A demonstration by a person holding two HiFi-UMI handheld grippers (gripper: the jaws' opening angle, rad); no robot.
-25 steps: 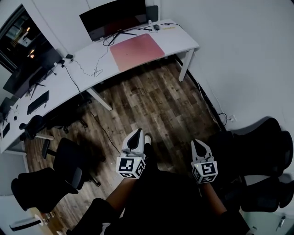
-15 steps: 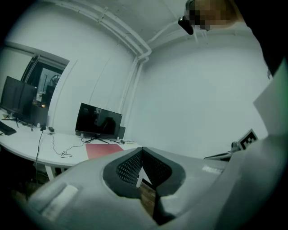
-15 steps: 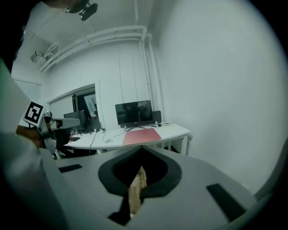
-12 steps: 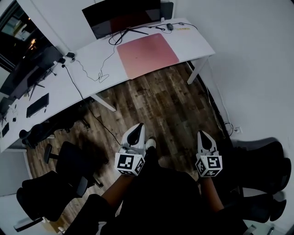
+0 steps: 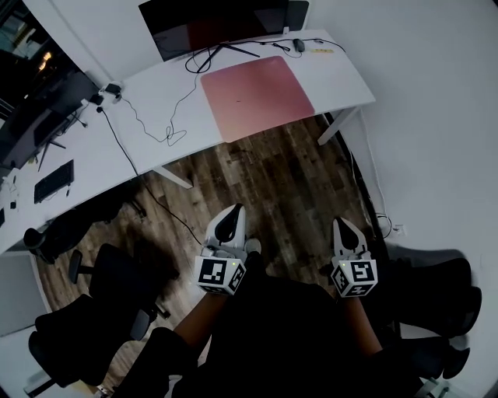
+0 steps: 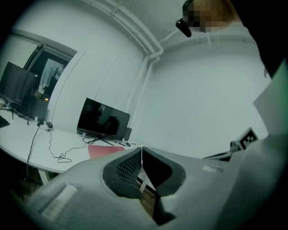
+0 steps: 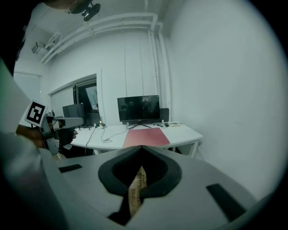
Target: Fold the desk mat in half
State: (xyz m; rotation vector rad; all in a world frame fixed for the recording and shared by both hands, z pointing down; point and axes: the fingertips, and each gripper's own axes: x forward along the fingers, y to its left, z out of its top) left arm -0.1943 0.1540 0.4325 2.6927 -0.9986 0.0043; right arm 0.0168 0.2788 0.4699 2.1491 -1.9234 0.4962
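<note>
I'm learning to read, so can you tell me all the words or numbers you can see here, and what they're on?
No words or numbers can be read.
Cube on the left tool and cube on the right tool: black-and-white square patterns, not letters.
Yellow strip on the desk: too small to read.
Monitor: dark, nothing shown.

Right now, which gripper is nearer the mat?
Left, slightly. Both hang over the floor, well short of the desk; the left gripper sits nearly in line with the mat, the right gripper off to its right.
</note>
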